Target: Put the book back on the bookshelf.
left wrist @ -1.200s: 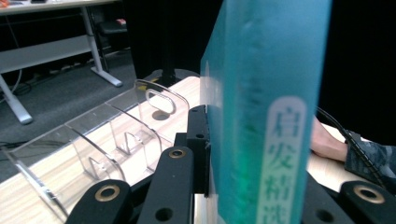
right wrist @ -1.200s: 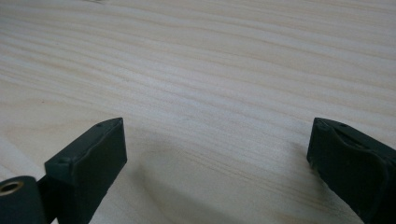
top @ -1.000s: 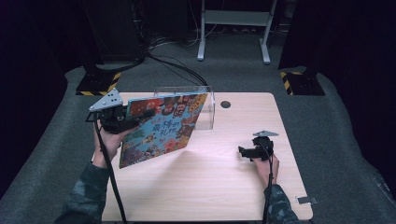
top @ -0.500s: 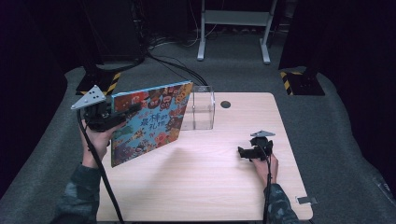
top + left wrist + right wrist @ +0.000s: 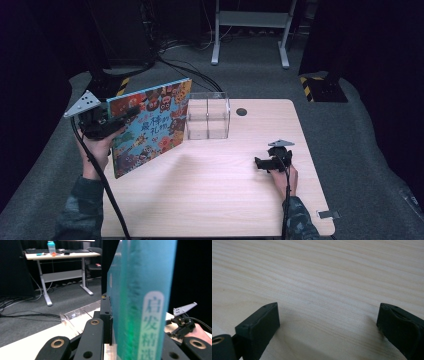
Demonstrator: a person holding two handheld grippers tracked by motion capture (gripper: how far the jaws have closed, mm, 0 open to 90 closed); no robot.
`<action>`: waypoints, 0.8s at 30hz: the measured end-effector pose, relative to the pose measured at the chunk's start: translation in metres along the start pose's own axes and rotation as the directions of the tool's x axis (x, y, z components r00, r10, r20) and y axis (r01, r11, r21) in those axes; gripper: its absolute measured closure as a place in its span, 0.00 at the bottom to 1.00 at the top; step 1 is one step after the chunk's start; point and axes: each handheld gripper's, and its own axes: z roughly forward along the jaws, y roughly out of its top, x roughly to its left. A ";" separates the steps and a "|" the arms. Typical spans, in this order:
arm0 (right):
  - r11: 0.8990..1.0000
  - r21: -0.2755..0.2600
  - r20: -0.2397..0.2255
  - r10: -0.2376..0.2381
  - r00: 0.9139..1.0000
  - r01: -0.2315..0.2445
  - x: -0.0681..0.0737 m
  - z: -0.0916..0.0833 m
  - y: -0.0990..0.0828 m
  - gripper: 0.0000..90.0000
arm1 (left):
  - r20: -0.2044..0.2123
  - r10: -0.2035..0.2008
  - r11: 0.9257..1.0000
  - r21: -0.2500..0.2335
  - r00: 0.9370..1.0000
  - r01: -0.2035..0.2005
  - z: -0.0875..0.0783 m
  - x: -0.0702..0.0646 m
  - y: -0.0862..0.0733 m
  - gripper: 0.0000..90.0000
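Note:
A colourful picture book [image 5: 150, 125] stands tilted above the table's left edge. My left gripper [image 5: 124, 117] is shut on its left side, with a hand beneath it. In the left gripper view the book's teal spine [image 5: 140, 302] rises between the black jaws of my left gripper [image 5: 135, 337]. A clear plastic box [image 5: 207, 116] sits on the table just right of the book, its rim [image 5: 80, 313] low behind the jaws. My right gripper [image 5: 261, 163] rests on the table at the right, open, and my right gripper [image 5: 328, 320] has only bare wood between its jaws.
The light wooden table [image 5: 210, 200] has a round cable hole [image 5: 241, 111] near its far edge. Cables [image 5: 170, 50] and a white desk frame [image 5: 252, 20] lie on the grey floor behind. A small metal tag [image 5: 327, 214] sits at the table's front right corner.
My left gripper has carried the book leftward, away from the clear box, and tipped it more upright. The right gripper has stayed put.

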 end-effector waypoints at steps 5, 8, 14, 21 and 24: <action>1.000 0.003 0.002 0.001 1.000 -0.001 0.000 0.000 0.000 0.04 | -0.028 -0.018 1.000 -0.003 0.999 0.017 0.003 0.005 -0.001 0.90; 1.000 0.001 0.002 0.000 1.000 0.000 0.000 0.000 0.000 0.05 | -0.046 -0.023 1.000 -0.007 0.999 0.023 0.005 0.008 -0.002 0.90; 1.000 0.001 0.003 0.003 1.000 -0.003 0.000 0.000 0.000 0.05 | -0.059 -0.028 1.000 -0.013 0.998 0.027 0.011 0.011 0.000 0.90; 1.000 0.001 0.004 0.003 1.000 -0.003 0.000 0.000 0.000 0.05 | -0.091 -0.033 0.999 -0.046 0.995 0.029 0.017 0.011 0.001 0.90; 1.000 0.004 0.002 -0.006 1.000 0.006 0.000 -0.001 0.000 0.05 | -0.105 -0.020 0.999 -0.042 0.994 0.016 0.022 0.009 0.004 0.90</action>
